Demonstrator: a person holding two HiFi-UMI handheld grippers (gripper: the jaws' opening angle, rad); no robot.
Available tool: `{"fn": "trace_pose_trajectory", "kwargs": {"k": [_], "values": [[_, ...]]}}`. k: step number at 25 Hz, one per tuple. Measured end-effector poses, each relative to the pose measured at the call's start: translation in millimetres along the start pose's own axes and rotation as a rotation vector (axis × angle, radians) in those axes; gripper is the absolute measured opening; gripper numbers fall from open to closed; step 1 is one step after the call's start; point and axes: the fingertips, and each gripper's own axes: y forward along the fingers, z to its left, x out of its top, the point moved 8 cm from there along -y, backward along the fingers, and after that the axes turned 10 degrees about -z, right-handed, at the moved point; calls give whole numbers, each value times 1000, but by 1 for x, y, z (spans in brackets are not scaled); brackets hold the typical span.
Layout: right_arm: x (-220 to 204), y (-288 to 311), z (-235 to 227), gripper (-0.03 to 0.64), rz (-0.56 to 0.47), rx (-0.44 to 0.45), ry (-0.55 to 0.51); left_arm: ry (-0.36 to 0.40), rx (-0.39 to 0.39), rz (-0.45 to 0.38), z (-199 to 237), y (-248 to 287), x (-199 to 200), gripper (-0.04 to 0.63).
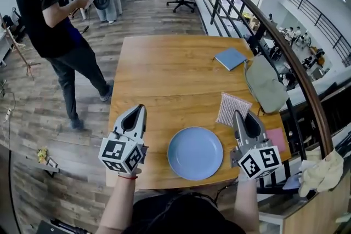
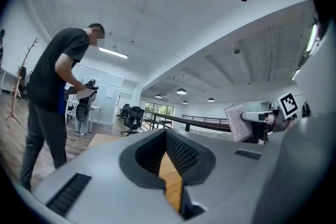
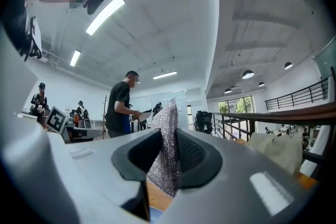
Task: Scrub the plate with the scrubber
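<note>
A round blue plate (image 1: 195, 153) lies flat on the wooden table (image 1: 164, 68) near its front edge, between my two grippers. My right gripper (image 1: 244, 116) is to the plate's right, shut on a pinkish glittery scrubber (image 1: 232, 108) that sticks out ahead of its jaws. In the right gripper view the scrubber (image 3: 165, 147) stands upright between the jaws. My left gripper (image 1: 135, 112) is left of the plate, shut and holding nothing. The left gripper view shows its jaws closed over bare wood, with the scrubber (image 2: 237, 123) and the right gripper off to the right.
A blue notebook (image 1: 231, 58) and a grey-green bag (image 1: 265, 84) lie at the table's far right, with a pink sheet (image 1: 276, 138) beside the right gripper. A railing (image 1: 285, 57) runs along the right. A person in black (image 1: 52, 24) stands at the left.
</note>
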Motion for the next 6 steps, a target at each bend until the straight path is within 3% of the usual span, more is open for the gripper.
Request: {"fn": "trace_pose_trajectory", "kwargs": {"k": [6], "values": [[-9, 0, 11, 95, 29, 14, 21, -11, 8, 33, 5, -13, -5, -4]]}}
